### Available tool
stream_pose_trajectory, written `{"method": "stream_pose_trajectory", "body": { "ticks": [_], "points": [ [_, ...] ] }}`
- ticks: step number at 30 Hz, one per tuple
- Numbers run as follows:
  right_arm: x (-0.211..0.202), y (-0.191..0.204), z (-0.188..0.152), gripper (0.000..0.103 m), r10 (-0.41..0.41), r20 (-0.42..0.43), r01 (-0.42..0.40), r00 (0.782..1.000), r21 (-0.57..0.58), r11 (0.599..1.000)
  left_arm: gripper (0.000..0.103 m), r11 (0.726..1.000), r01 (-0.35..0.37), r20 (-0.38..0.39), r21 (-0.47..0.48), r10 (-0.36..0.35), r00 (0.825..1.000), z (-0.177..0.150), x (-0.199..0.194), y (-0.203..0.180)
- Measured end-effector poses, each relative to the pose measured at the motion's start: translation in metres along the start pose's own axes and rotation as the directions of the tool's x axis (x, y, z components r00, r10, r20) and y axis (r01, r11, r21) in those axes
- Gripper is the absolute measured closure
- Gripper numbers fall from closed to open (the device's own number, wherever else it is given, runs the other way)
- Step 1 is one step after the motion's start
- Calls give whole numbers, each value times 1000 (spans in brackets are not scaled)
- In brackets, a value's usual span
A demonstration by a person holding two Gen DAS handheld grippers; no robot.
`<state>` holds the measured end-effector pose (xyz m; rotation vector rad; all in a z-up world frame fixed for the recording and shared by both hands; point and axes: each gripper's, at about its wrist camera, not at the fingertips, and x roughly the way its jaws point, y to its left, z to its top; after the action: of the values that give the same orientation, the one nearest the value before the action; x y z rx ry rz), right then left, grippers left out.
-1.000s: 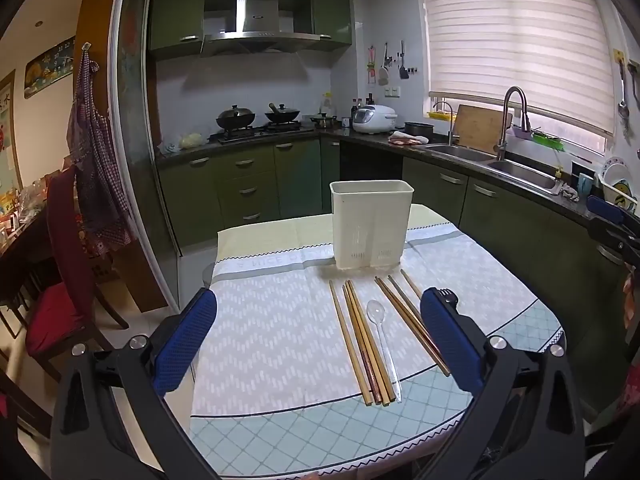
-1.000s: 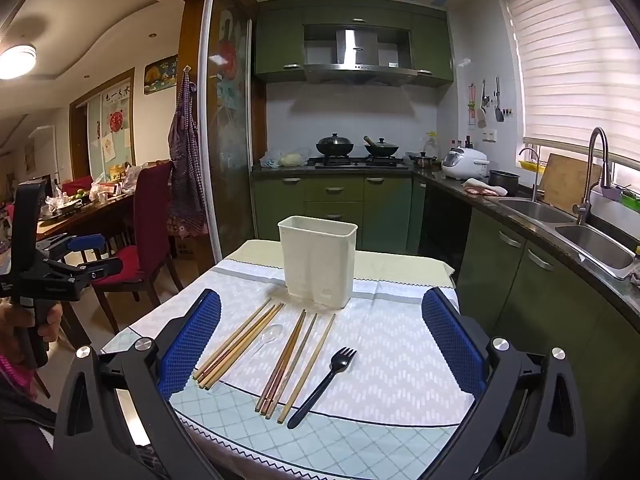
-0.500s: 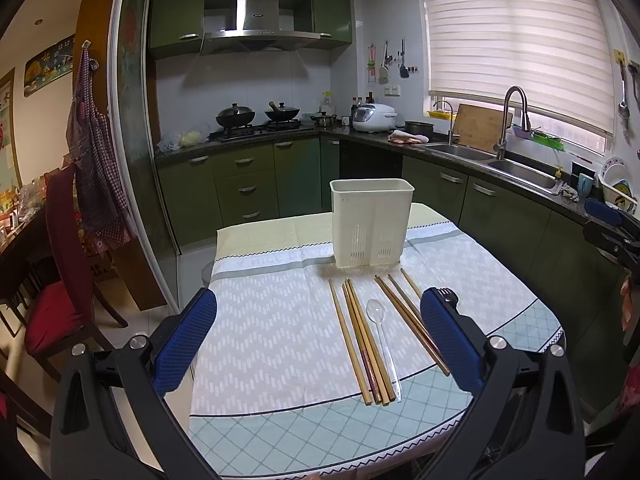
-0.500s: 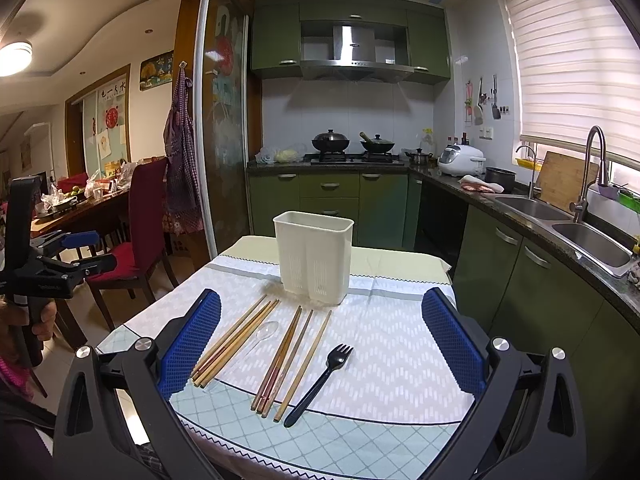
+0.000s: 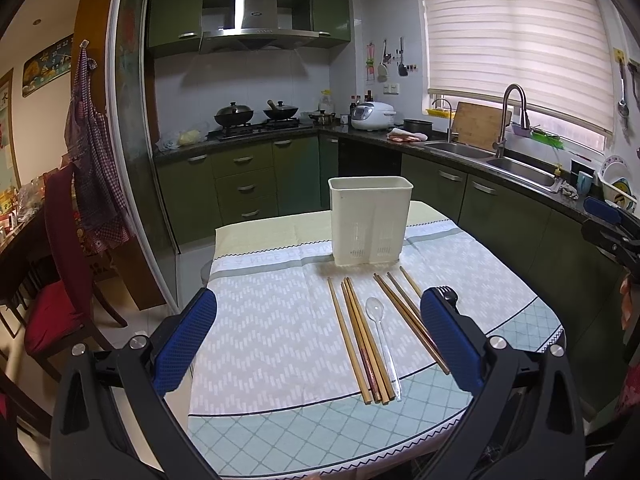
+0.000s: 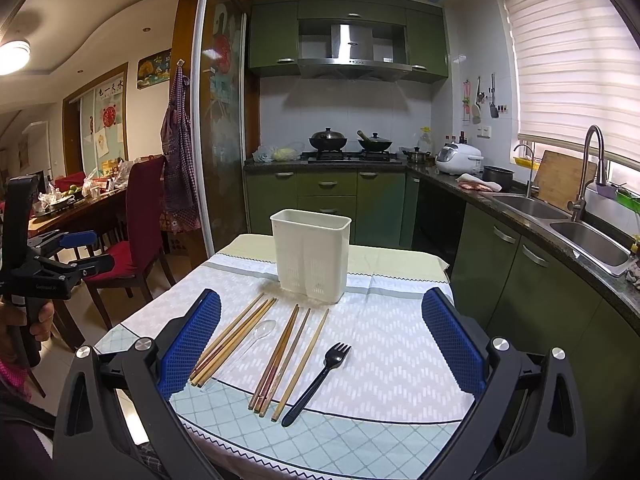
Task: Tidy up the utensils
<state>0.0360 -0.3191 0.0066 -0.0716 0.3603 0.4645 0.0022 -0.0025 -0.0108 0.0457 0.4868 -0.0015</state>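
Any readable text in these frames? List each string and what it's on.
"A NICE DREAM", faint and only partly legible: grey band of the tablecloth.
Large Chinese characters, not sharp enough to quote: paper sign on the dining-room door.
Logo, too small to read: range hood.
Small white print, too blurred to read: body of the left gripper.
Markings, too small to read: wall plaque.

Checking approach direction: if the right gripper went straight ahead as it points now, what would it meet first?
Likely the white utensil holder; the open right gripper hangs above the chopsticks and black fork, though depth is unclear.
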Motion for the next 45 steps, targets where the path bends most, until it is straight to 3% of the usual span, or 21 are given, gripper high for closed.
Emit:
{"method": "stream_pose_trajectory", "body": {
  "ticks": [45],
  "points": [
    [1,-6,-2,4,-16,-9,16,1000,11,1000,6,1000,2,-11,7,-1,1000,1,4,-8]
  ]
}}
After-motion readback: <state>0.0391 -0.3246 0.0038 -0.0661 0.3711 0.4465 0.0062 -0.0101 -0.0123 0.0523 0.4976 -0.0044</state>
